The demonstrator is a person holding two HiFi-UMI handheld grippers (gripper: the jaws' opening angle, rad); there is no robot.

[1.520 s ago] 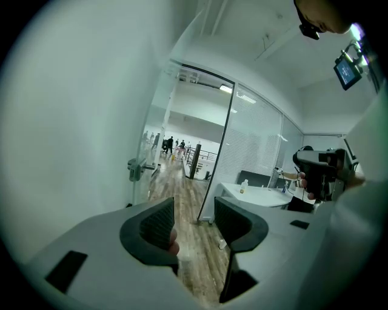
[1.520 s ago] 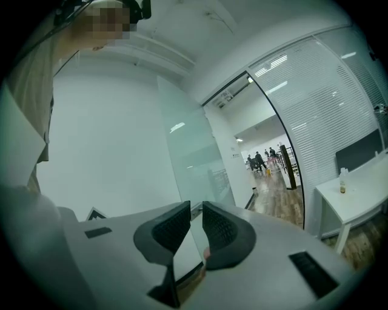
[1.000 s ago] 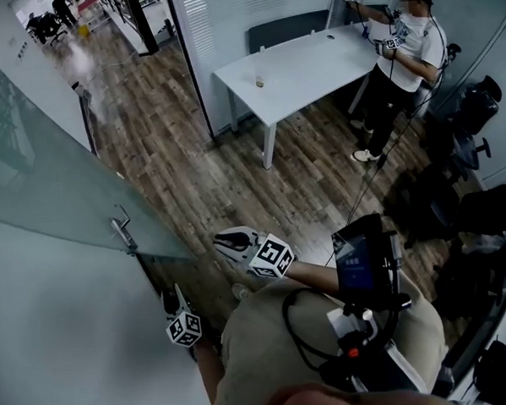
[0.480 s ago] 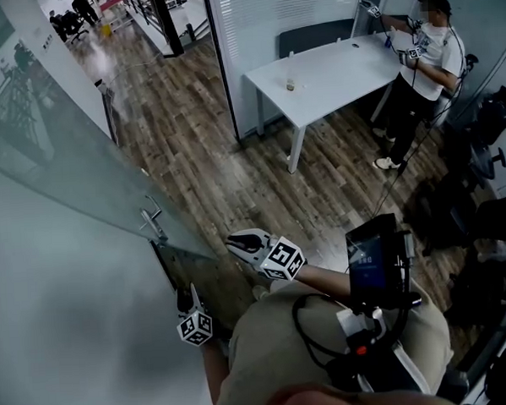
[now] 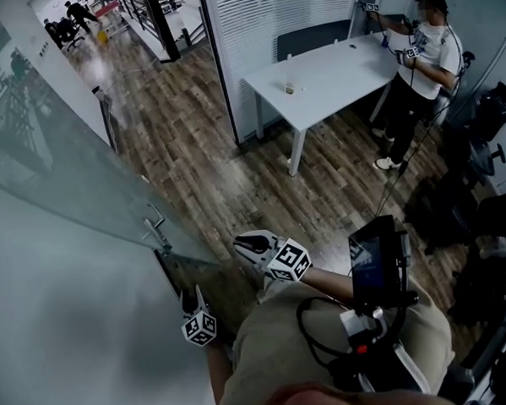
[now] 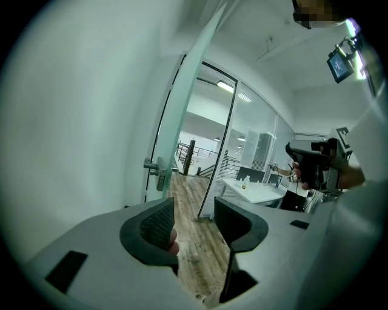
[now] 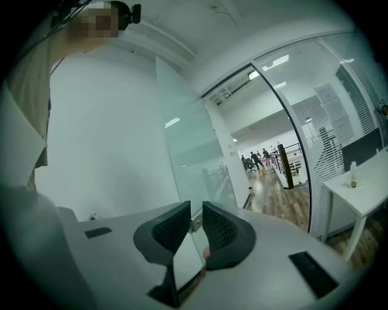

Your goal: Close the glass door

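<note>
The frosted glass door [image 5: 57,182] stands ajar on the left of the head view, its metal handle [image 5: 158,230] at its free edge. My left gripper [image 5: 188,296] hangs low beside the door's bottom edge, below the handle. In the left gripper view the left gripper [image 6: 194,212] is open and empty, with the handle [image 6: 156,171] ahead to the left. My right gripper [image 5: 245,243] is to the right of the handle, apart from it. In the right gripper view the right gripper [image 7: 195,219] shows a narrow gap with nothing gripped, facing the door [image 7: 194,157].
A white table [image 5: 331,70] with a small bottle [image 5: 290,87] stands behind a black-framed glass partition [image 5: 216,64]. Another person [image 5: 419,53] stands at its far end. Dark chairs [image 5: 476,109] crowd the right side. A screen device [image 5: 376,263] hangs on my chest.
Both grippers have drifted a little forward and lower toward the door's edge as the view shifted. Their jaws look the same as before.
</note>
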